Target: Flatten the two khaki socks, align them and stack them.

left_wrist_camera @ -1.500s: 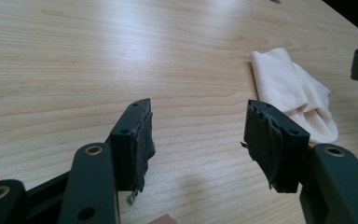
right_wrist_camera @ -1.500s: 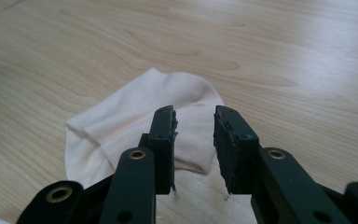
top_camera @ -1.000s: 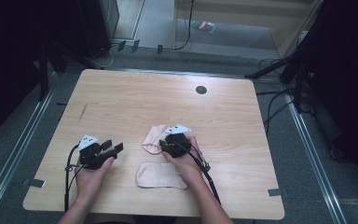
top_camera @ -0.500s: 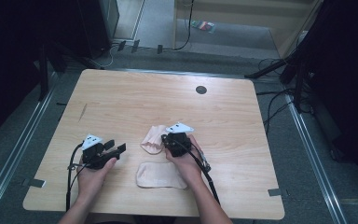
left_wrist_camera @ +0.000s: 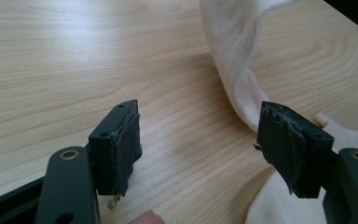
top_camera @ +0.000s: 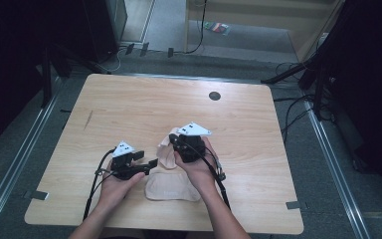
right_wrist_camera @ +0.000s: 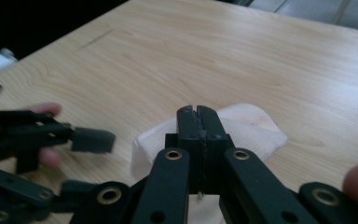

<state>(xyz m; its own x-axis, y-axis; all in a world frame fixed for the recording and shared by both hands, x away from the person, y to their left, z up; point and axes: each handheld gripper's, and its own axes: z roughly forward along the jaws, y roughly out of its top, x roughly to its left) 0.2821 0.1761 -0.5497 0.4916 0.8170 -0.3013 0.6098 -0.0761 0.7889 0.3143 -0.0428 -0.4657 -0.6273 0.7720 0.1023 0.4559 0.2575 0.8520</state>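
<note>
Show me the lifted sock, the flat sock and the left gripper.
Lifted sock [top_camera: 166, 152], high view, its hanging middle.
Flat sock [top_camera: 171, 188], high view, its centre.
Left gripper [left_wrist_camera: 198, 149], left gripper view, gap between its fingers.

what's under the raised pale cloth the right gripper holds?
Bare wooden table beneath the pale cloth pinched by the right gripper; anything under its folded lower end is covered.

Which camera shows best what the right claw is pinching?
The right gripper view: the right claw is shut on the pale sock. The high view has the hand covering that sock; the left gripper view catches its hanging fold.
</note>
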